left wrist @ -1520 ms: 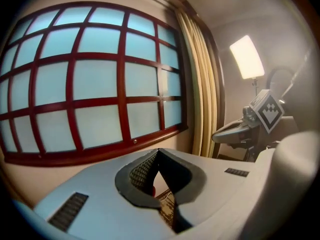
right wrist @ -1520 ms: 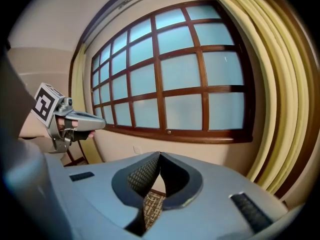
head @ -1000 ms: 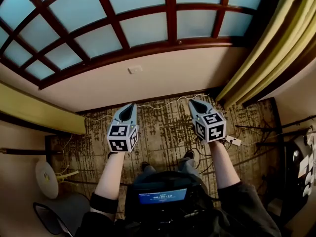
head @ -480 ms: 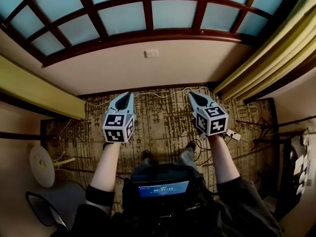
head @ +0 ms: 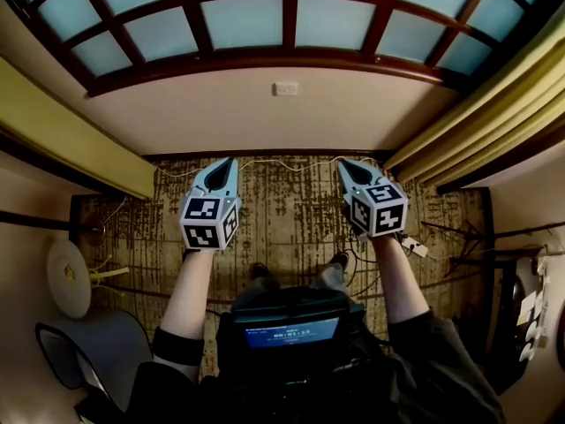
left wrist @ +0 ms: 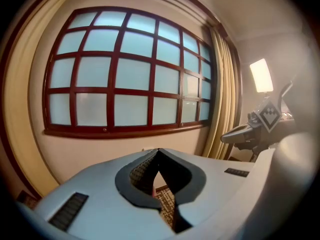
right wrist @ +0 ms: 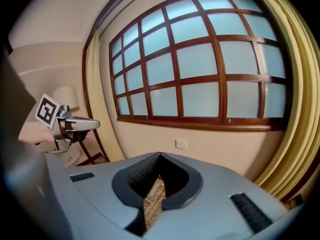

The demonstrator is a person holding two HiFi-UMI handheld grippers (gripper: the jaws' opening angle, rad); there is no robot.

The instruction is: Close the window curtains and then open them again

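Note:
A wide arched window [head: 291, 16] with a red-brown wooden grid and frosted panes fills the wall ahead. Yellow-olive curtains hang gathered at its sides, the left curtain [head: 66, 140] and the right curtain [head: 494, 104], so the panes are uncovered. My left gripper [head: 228, 162] and right gripper [head: 344, 163] are held side by side over the patterned carpet, pointing at the wall below the sill. Both are shut and hold nothing. The left gripper view shows the window [left wrist: 130, 74] and right curtain [left wrist: 225, 99]. In the right gripper view are both the right curtain [right wrist: 300, 109] and the left curtain [right wrist: 97, 109].
A white wall socket [head: 284, 88] sits under the sill. A cable and a power strip [head: 413, 247] lie on the carpet. A round white object [head: 68, 276] is at the left, dark furniture [head: 503, 307] at the right, a lit lamp [left wrist: 261, 75] beyond the right curtain.
The head view has swung so the socket and window sit further right, now centred. Both grippers moved along with it, still side by side and shut.

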